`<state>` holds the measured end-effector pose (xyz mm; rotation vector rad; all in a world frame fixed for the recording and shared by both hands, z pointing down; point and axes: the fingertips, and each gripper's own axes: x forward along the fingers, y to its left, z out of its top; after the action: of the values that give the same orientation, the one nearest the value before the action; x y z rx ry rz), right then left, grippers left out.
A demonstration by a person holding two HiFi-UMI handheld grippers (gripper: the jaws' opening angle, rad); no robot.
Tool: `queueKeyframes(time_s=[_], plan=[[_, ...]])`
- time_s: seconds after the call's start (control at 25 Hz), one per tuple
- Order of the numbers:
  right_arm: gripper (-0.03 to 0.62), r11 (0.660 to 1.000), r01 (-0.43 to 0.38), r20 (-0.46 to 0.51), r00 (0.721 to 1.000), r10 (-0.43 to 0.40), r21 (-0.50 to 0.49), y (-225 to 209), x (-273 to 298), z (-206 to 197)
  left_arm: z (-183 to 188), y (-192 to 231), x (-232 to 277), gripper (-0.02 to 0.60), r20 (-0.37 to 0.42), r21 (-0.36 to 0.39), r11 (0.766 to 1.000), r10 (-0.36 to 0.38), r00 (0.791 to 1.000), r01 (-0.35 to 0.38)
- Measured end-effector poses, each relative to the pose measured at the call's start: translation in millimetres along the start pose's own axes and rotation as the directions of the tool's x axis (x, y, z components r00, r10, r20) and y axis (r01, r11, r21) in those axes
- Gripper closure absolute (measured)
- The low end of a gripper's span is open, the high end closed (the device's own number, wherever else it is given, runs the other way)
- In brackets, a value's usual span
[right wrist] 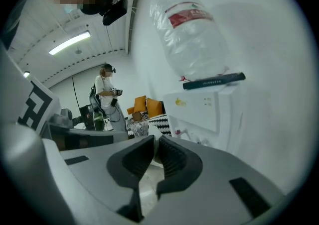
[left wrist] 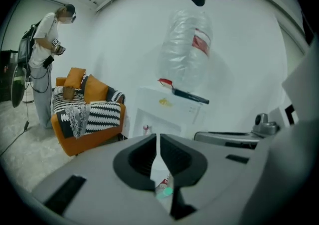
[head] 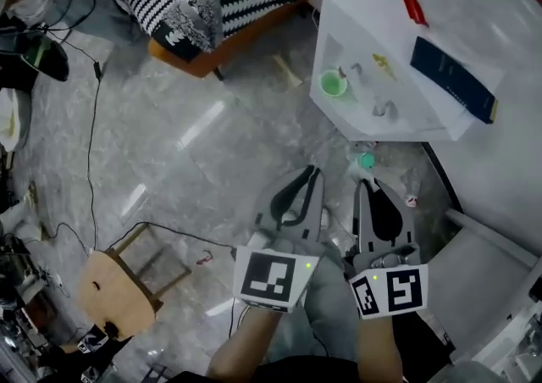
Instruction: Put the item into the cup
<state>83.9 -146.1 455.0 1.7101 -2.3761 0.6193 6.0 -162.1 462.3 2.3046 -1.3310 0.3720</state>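
Head view, looking steeply down on a marble floor [head: 195, 144].

- Left hand-held gripper [head: 312, 174]: jaws drawn together, nothing between them. Its own view confirms it [left wrist: 157, 138]: only a thin slit between the dark pads.
- Right hand-held gripper [head: 367, 186]: jaws also closed up to a narrow slit and empty, as seen in its own view [right wrist: 155, 142].
- Both are held low over the floor, side by side, tips pointing toward a white water dispenser [head: 381, 42]. Marker cubes sit at the near ends, left [head: 273, 278] and right [head: 389, 291].
- Green cup [head: 333, 83]: upright in the dispenser's tap recess, well apart from both grippers.
- Small teal thing [head: 366, 158]: on the floor at the foot of the dispenser, just beyond the right gripper's tips. It is too small to identify. It also shows through the slit in the left gripper view [left wrist: 166, 191].
- Dark blue book [head: 453, 79]: lies flat on top of the dispenser, beside the big clear water bottle [left wrist: 187, 50].
- Surroundings: an orange sofa [head: 212, 0] with black-and-white striped cushions at top, a wooden stool [head: 114, 288] at lower left, and a thin black cable [head: 91, 144] running across the floor.
- A person [left wrist: 45, 55] stands beside the sofa in the left gripper view.
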Motion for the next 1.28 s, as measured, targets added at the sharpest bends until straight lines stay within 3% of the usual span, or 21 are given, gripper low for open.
queueKeyframes(time_s=[0.4,0.56,0.92,1.28], plan=[[0.556,0.999,0.044,-0.034,0.998,-0.043,0.024,-20.1,33.5,-71.1,-78.3,39.4,34.1,0.551,-0.067,-0.059,0.997,0.035,0.997,-0.039],[0.557,0.996,0.086,-0.038,0.996,-0.085,0.023,-29.6,53.2,-89.7,-84.3,41.1,39.0,0.551,-0.057,-0.083,0.996,0.024,0.998,-0.028],[0.557,0.991,0.129,-0.073,0.989,-0.131,-0.036,-39.2,115.8,-121.4,-96.9,58.1,39.5,0.551,-0.091,-0.052,0.998,0.016,0.996,-0.021],[0.557,0.976,0.218,-0.058,0.975,-0.216,0.03,-69.1,163.1,-119.2,-102.4,68.2,39.7,0.551,-0.12,-0.098,0.995,-0.012,0.993,0.0]])
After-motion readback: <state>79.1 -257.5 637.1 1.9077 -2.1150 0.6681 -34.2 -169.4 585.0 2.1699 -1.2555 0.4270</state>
